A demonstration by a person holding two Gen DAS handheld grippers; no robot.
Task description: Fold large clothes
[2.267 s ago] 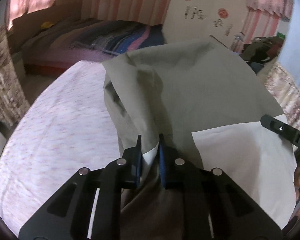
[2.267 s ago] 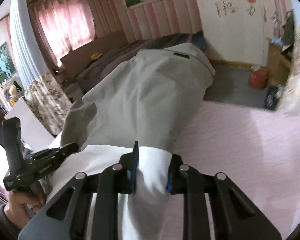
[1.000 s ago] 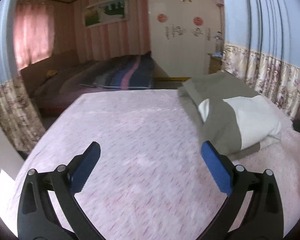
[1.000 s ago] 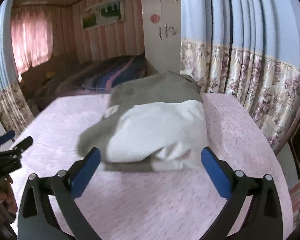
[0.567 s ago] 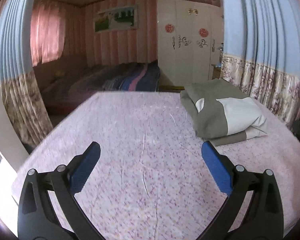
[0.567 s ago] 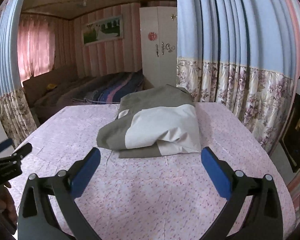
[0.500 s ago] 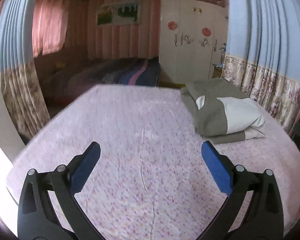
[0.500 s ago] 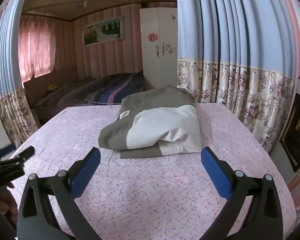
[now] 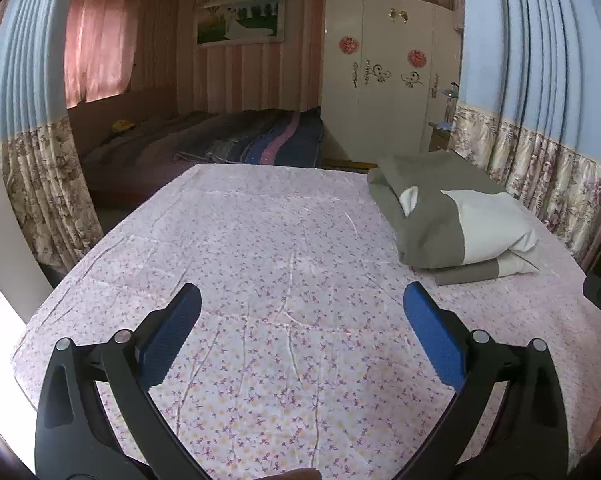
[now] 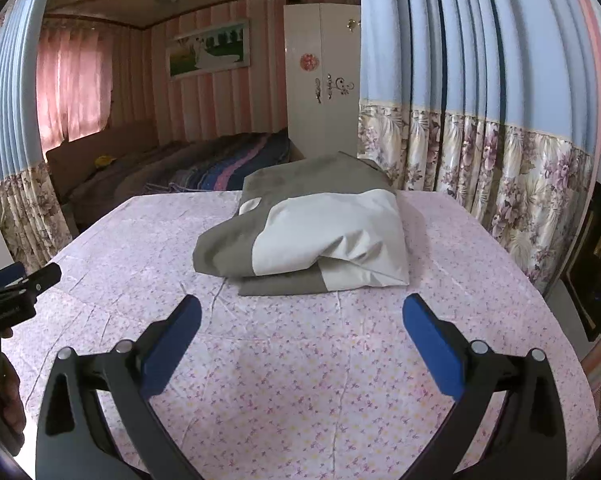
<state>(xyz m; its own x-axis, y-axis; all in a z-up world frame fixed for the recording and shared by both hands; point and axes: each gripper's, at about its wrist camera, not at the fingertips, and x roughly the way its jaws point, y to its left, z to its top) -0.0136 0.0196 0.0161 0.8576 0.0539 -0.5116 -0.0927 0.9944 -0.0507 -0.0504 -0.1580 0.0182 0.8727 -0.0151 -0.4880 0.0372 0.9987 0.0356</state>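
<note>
A grey and white garment [image 9: 448, 212] lies folded in a bundle on the far right part of the pink flowered table [image 9: 260, 280]. It shows in the right wrist view [image 10: 320, 228] straight ahead. My left gripper [image 9: 300, 312] is open and empty, hovering over the table's near middle, well left of the bundle. My right gripper [image 10: 300, 316] is open and empty, a short way in front of the bundle. The left gripper's tip [image 10: 24, 280] shows at the left edge of the right wrist view.
Flowered curtains [image 10: 500, 176] hang close behind the table's right side, and another curtain [image 9: 40, 200] hangs at the left. A bed with a striped blanket [image 9: 240, 144] lies beyond the table. A white wardrobe [image 9: 388, 92] stands at the back.
Both grippers let go of the garment, opened wide and pulled back from it. The garment now lies folded on the table, farther away in both views.
</note>
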